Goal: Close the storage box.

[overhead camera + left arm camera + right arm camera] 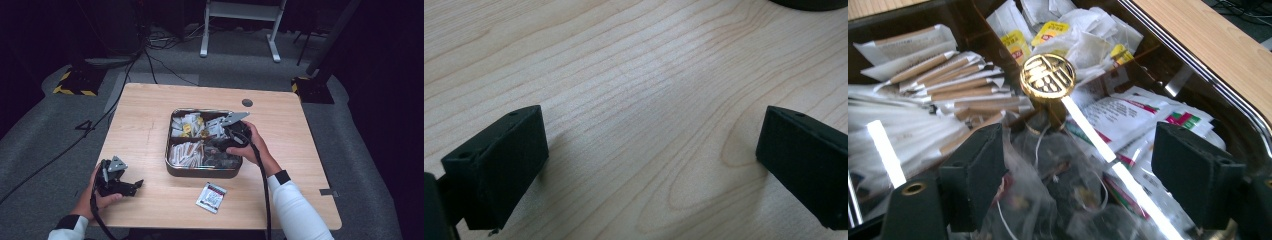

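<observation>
Black jaws of the right gripper (pixel 1073 180) are seen spread wide in the right gripper view, with nothing held between them, poised just above a heap of clear tea bags (pixel 1058 200) in the near compartment of the box. A round gold knob (pixel 1048 78) is seen beyond them at the centre of the box, with paper sticks (pixel 943 80) on one side and white sachets (pixel 1128 112) on the other. From the high view, the right gripper (pixel 227 142) is placed over the dark compartmented box (pixel 172 167) at the middle of the wooden table (pixel 145 130). 1 loose sachet (pixel 211 197) lies on the table just in front of the box. The left gripper (pixel 649 165) is rested on bare wood at the near left, well apart from the box, its 2 jaws wide and holding nothing.
</observation>
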A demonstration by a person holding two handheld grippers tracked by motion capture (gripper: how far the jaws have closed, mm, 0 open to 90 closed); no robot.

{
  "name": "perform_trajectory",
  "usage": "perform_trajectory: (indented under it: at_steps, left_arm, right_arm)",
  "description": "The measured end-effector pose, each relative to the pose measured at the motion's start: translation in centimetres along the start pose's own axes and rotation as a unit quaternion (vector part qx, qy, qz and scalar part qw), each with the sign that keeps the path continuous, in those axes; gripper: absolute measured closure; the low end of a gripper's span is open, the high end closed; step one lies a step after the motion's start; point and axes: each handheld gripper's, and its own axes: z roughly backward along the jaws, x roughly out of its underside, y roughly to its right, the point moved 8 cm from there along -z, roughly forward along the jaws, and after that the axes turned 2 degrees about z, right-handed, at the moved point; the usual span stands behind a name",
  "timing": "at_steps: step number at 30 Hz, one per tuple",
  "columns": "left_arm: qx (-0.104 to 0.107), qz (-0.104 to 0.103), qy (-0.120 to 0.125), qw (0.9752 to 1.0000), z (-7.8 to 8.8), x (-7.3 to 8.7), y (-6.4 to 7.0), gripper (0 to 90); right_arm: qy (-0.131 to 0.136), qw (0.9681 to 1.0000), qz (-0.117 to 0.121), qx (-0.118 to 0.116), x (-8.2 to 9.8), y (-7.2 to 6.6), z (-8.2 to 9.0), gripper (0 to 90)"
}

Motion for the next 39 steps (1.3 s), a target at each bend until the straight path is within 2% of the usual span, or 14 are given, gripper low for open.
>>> perform_trajectory:
  at_steps: [1,10,15,22,29,39]
  left_arm:
    - [0.000,0.000,0.000,1.0000,0.0,0.0,0.0,0.5]
    - [0.000,0.000,0.000,1.0000,0.0,0.0,0.0,0.5]
    - [0.000,0.000,0.000,1.0000,0.0,0.0,0.0,0.5]
    - [-0.001,0.000,0.000,1.0000,0.0,0.0,0.0,0.5]
    - [-0.001,0.000,0.000,1.0000,0.0,0.0,0.0,0.5]
    - [-0.001,0.000,0.000,1.0000,0.0,0.0,0.0,0.5]
  right_arm:
    - [-0.002,1.0000,0.007,0.003,0.2,0.1,0.3,22.3]
    - [-0.007,0.9997,0.016,0.016,1.5,0.6,2.2,23.6]
    - [-0.004,0.9997,0.012,0.019,2.3,0.9,3.2,24.2]
    - [-0.010,0.9991,0.017,0.037,3.7,1.4,4.4,24.8]
    - [-0.010,0.9989,0.015,0.042,4.7,1.7,5.3,25.2]
    - [-0.010,0.9986,0.007,0.051,7.0,1.9,6.4,25.1]
